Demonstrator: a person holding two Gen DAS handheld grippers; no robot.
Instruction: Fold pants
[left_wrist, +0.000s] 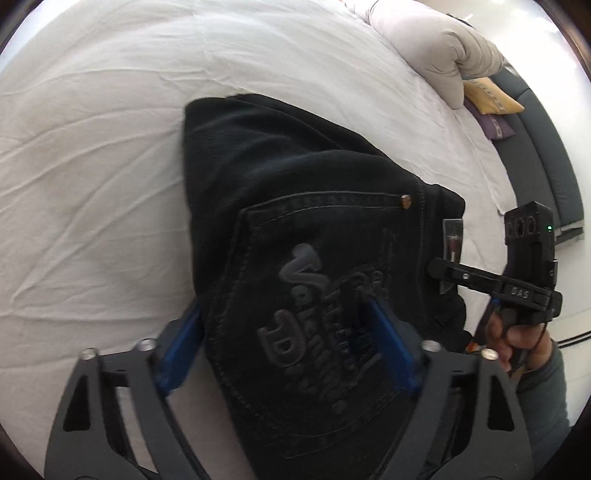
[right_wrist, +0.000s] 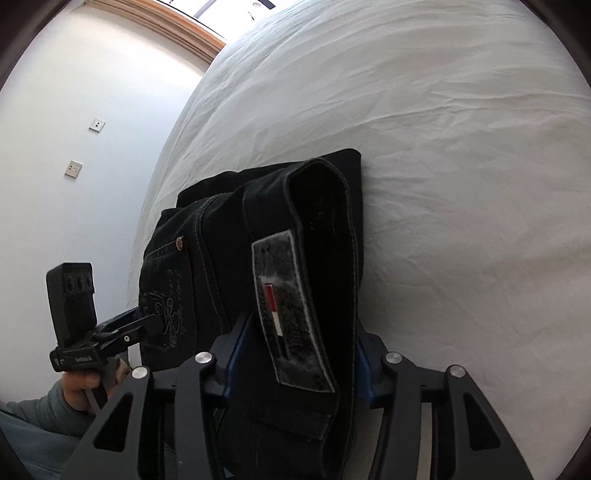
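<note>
So the black pants (left_wrist: 295, 229) were sitting on the white bed (left_wrist: 92, 166), already folded into a thick bundle, back pocket with the embossed logo facing up. The left gripper (left_wrist: 288, 347) was clamped on the pocket end, blue pads pressed into the denim on both sides. The right gripper (right_wrist: 295, 350) had the waistband end pinched between its pads, the grey label with the red and white stripe right between them. A hand (left_wrist: 517, 339) in a grey sleeve held that right one. Pillows (left_wrist: 436, 51) were piled at the far corner of the bed.
</note>
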